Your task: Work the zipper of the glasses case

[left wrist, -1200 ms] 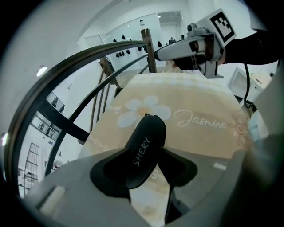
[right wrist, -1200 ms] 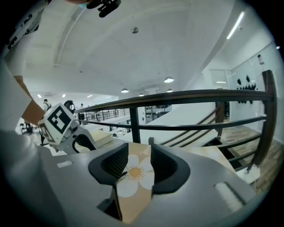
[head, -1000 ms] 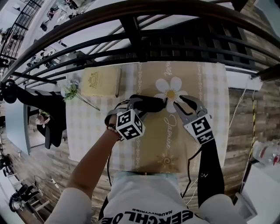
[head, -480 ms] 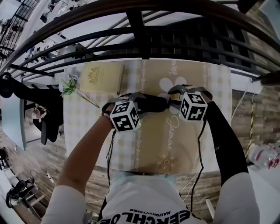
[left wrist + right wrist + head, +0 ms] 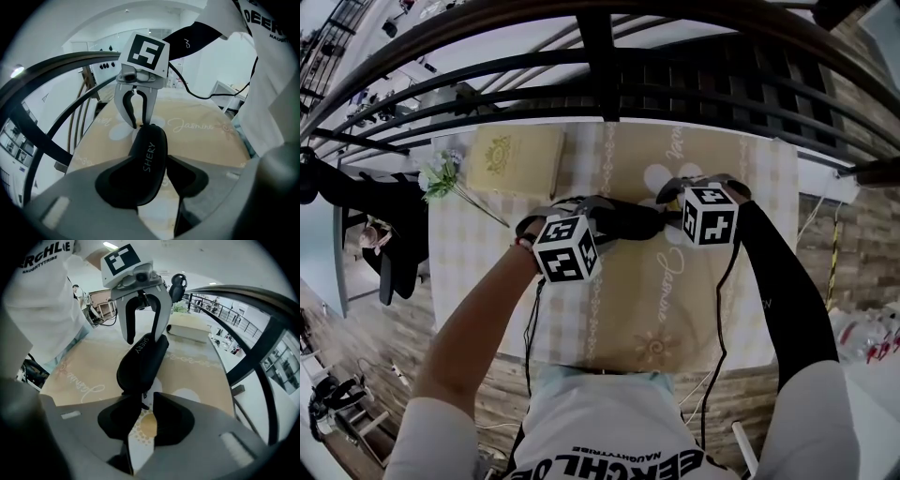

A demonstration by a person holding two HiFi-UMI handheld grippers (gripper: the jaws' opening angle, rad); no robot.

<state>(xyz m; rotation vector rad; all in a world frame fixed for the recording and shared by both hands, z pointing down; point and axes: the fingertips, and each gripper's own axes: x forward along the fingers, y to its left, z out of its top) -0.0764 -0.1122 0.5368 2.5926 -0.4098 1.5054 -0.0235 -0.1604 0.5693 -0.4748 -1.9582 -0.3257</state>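
A black glasses case (image 5: 628, 221) marked SHERY lies lengthwise on the tablecloth between my two grippers. My left gripper (image 5: 592, 214) is shut on its left end. In the left gripper view both pads flank the case (image 5: 152, 140). My right gripper (image 5: 668, 212) points steeply down at the case's right end. In the right gripper view the small zipper pull (image 5: 143, 396) sits in the narrow gap at the right gripper (image 5: 147, 398) tips. The jaws have just been closing, with tablecloth still showing between the pads. The left gripper (image 5: 144, 337) straddles the case's far end (image 5: 140, 364).
A cream box (image 5: 514, 161) and an artificial flower sprig (image 5: 445, 183) lie at the table's far left. A black railing (image 5: 600, 56) runs along the far edge. The beige tablecloth (image 5: 666, 291) carries a daisy print; the near table edge is at my torso.
The right gripper has swung left and down to the case's right end and rolled so its marker cube faces up. The left gripper has held the case in place.
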